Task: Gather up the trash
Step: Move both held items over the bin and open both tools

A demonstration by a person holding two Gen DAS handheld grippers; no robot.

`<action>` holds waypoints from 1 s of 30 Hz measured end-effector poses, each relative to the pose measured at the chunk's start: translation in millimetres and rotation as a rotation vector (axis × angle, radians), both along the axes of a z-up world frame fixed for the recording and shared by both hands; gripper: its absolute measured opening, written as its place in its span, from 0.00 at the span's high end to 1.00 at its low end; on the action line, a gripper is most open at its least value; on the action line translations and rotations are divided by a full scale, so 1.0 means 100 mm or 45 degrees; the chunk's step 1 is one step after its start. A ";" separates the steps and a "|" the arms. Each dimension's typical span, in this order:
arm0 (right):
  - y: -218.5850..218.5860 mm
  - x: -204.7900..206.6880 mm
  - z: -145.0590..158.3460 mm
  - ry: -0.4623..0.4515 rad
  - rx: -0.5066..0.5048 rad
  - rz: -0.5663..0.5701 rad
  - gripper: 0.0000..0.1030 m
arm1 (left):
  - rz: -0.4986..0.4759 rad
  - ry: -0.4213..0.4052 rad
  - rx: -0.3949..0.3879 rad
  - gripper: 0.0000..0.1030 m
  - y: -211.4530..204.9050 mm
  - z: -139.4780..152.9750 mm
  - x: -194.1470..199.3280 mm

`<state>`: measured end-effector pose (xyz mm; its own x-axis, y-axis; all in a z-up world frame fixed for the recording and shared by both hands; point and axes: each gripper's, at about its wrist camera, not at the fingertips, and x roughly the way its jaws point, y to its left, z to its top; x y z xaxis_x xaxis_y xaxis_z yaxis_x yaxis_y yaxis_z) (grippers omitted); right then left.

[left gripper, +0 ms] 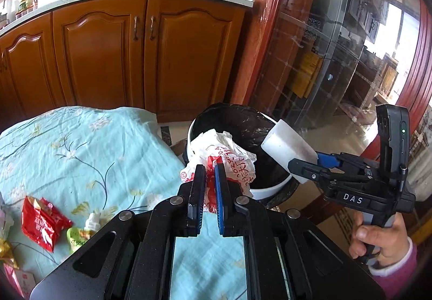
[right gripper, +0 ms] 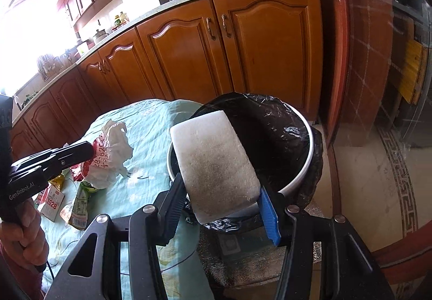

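A kitchen of orange-brown wooden cabinets stood behind a floral turquoise cloth, with a black-lined white bin at centre frame. The left gripper pinched a crumpled red-and-white plastic bag, light, limp and probably slippery. The right gripper clamped a white foam block by its near end over the bin; it looked light, squashy and rough.
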<state>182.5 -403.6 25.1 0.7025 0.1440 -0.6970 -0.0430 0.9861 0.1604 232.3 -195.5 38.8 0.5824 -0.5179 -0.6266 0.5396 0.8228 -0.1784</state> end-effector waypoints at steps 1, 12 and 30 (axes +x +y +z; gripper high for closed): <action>-0.02 0.02 0.00 0.004 -0.010 -0.004 0.49 | -0.004 -0.001 0.004 0.94 -0.03 0.01 0.02; -0.18 0.31 0.01 0.050 -0.096 -0.008 0.49 | -0.057 0.020 0.068 0.94 -0.45 -0.03 0.37; -0.21 0.63 -0.14 0.167 -0.230 0.044 0.48 | -0.091 0.114 0.142 0.93 -0.82 -0.23 0.66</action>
<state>245.8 -424.4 10.7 0.6012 0.0307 -0.7985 -0.0675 0.9976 -0.0124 298.6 -277.7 15.5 0.4857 -0.4806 -0.7301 0.5838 0.8000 -0.1383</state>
